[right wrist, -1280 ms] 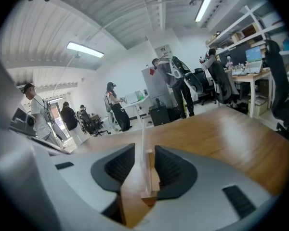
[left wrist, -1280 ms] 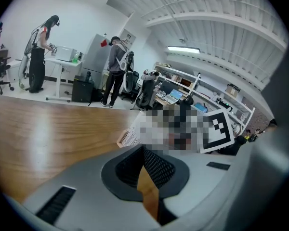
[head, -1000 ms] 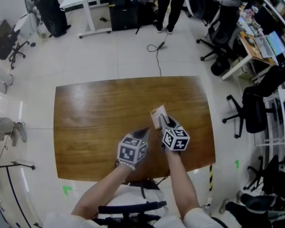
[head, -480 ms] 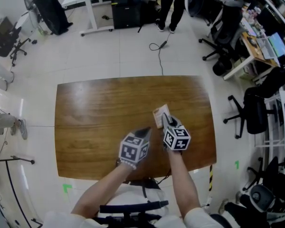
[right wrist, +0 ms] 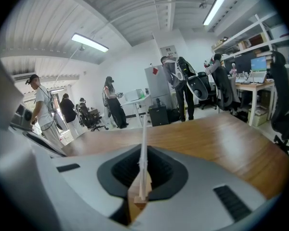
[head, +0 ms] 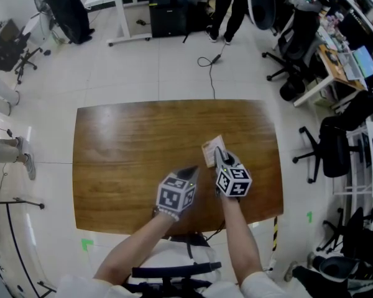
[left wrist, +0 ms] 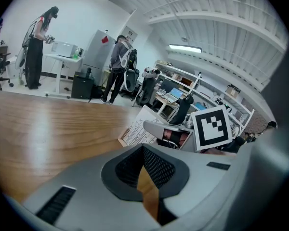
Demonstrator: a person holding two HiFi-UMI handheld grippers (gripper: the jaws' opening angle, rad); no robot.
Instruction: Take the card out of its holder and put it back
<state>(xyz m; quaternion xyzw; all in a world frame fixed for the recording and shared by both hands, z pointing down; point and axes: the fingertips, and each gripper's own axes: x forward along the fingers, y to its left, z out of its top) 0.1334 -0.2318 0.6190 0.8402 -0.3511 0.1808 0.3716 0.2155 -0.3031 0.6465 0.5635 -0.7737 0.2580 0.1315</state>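
The left claw [left wrist: 143,160], nearest, is pinched together with nothing in it, at about 8 o'clock of the right claw [right wrist: 143,179]. The right claw's jaws have just been closing and pinch the white card [head: 211,150], which sticks out toward 11 o'clock over the wooden table [head: 124,148].

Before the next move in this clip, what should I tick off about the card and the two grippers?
1. Right gripper grips the card: ok. Its jaws have just been closing and now pinch the card's thin white edge.
2. Left gripper empty: ok. Its jaws are together with nothing between them.
3. Left gripper apart from the card: ok. In the head view it sits beside the card, not touching it.
4. Card out of its holder: cannot tell. No separate holder can be made out.
5. Card's lower edge off the table: cannot tell.
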